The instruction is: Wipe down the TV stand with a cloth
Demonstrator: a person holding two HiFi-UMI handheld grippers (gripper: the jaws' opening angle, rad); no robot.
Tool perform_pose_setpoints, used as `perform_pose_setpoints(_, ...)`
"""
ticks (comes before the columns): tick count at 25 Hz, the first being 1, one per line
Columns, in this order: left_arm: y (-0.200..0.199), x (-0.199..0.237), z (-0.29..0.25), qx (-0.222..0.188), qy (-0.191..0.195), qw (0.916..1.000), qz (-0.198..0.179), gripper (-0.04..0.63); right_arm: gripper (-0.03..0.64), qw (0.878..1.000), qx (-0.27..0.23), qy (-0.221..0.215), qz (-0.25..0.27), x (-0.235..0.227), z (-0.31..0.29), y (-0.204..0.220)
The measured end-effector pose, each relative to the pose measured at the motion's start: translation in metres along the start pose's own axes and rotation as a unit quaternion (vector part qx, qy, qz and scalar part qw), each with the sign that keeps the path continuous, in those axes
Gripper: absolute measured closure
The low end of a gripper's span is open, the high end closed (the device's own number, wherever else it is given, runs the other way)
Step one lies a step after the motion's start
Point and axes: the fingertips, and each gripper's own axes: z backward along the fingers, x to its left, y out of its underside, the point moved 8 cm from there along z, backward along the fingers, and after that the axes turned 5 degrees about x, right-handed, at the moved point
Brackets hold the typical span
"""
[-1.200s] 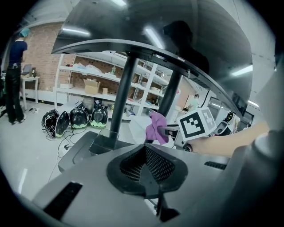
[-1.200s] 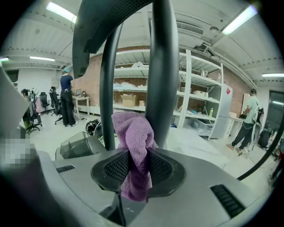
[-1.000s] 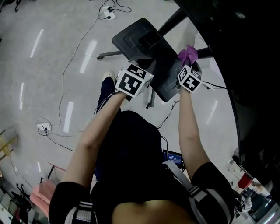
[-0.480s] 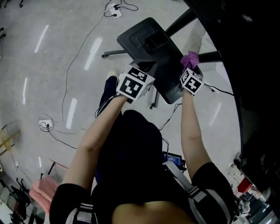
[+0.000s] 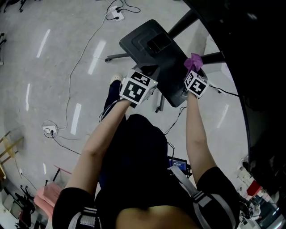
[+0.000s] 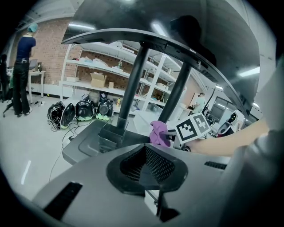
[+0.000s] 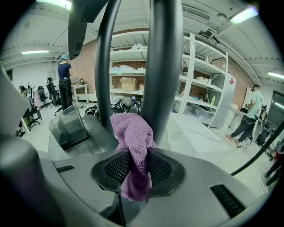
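Observation:
The TV stand's dark grey base plate [image 5: 147,42] lies on the floor, and two black poles [image 6: 133,80] rise from it to the TV above. A purple cloth [image 5: 193,61] sticks out of my right gripper [image 5: 194,72], which is shut on it at the base's right edge, close against one pole [image 7: 162,66]. In the right gripper view the cloth [image 7: 133,146] hangs pinched between the pads. My left gripper [image 5: 149,74] is shut and holds nothing, hovering at the base's near edge. The left gripper view shows the cloth [image 6: 158,132] beyond the base [image 6: 84,144].
The big dark TV [image 5: 250,67] overhangs the right side. Cables and a power strip [image 5: 111,13] trail across the floor, with a socket block [image 5: 49,130] at the left. Shelving [image 6: 102,75], dark gear on the floor [image 6: 80,111] and a standing person [image 6: 22,75] are farther off.
The head view has shifted slightly. Both grippers keep nearly the same places at the stand, and the cloth stays in the right gripper.

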Motion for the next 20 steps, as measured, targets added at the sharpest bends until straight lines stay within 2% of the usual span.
perform_pose_setpoints(8,-0.001,-0.023,-0.002,0.006,0.023,0.9996,-0.014,0.589,0.505,0.999,-0.034,-0.02,-0.026,0.008,0.037,0.001)
perform_pose_setpoints(14,-0.007,-0.048,0.004,0.008,0.051,0.9982,-0.03,0.589,0.505,0.996,-0.059,-0.013,-0.062,0.005,0.077,-0.003)
perform_pose_setpoints(20,-0.023,-0.061,0.001,-0.007,0.065,0.9966,-0.049,0.589,0.505,0.987,-0.096,0.001,-0.129,-0.018,0.111,-0.014)
